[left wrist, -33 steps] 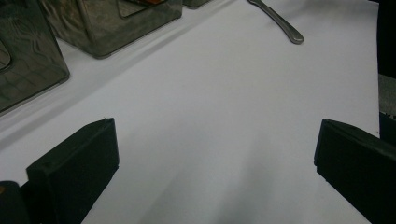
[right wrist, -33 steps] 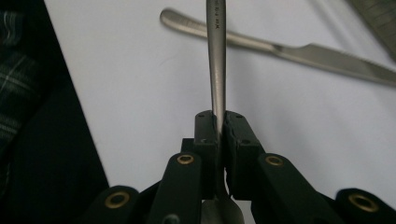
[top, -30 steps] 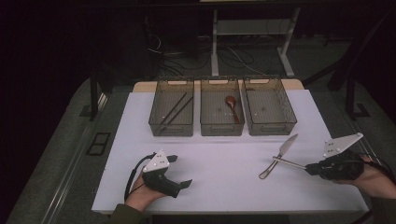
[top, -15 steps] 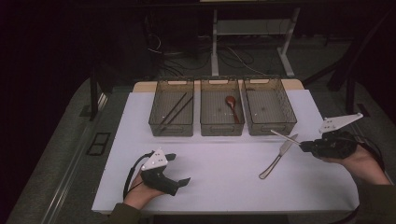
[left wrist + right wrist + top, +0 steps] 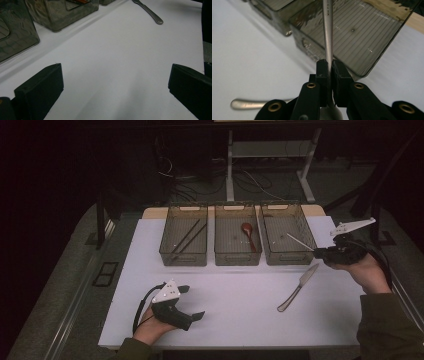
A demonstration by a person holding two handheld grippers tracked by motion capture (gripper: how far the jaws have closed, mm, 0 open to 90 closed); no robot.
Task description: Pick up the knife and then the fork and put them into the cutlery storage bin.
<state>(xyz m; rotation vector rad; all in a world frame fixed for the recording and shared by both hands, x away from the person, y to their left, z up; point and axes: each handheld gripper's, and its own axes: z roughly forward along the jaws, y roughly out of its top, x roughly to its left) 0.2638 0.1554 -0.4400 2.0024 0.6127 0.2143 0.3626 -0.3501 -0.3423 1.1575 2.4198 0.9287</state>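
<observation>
My right gripper point(image 5: 320, 253) is shut on a slim metal utensil point(image 5: 300, 242), lifted at the right bin's point(image 5: 290, 257) near right corner. In the right gripper view the jaws point(image 5: 329, 65) pinch the utensil point(image 5: 327, 27) near its wider end, and the handle points out over the bin point(image 5: 367, 37). A metal knife point(image 5: 298, 287) lies on the white table point(image 5: 240, 290), below and left of that gripper. My left gripper point(image 5: 192, 303) rests open on the table near the front edge, nothing between its jaws point(image 5: 115, 82).
Three smoky clear bins stand in a row at the back. The left bin point(image 5: 184, 257) holds dark chopsticks point(image 5: 187, 236), the middle bin point(image 5: 237, 257) a red spoon point(image 5: 248, 235). The knife handle point(image 5: 150, 11) lies far ahead of the left gripper. The knife's handle end point(image 5: 249, 103) shows behind the right gripper.
My right gripper has lifted the utensil off the knife and carried it back and up to the right bin. The knife stays on the table. The left gripper has barely moved.
</observation>
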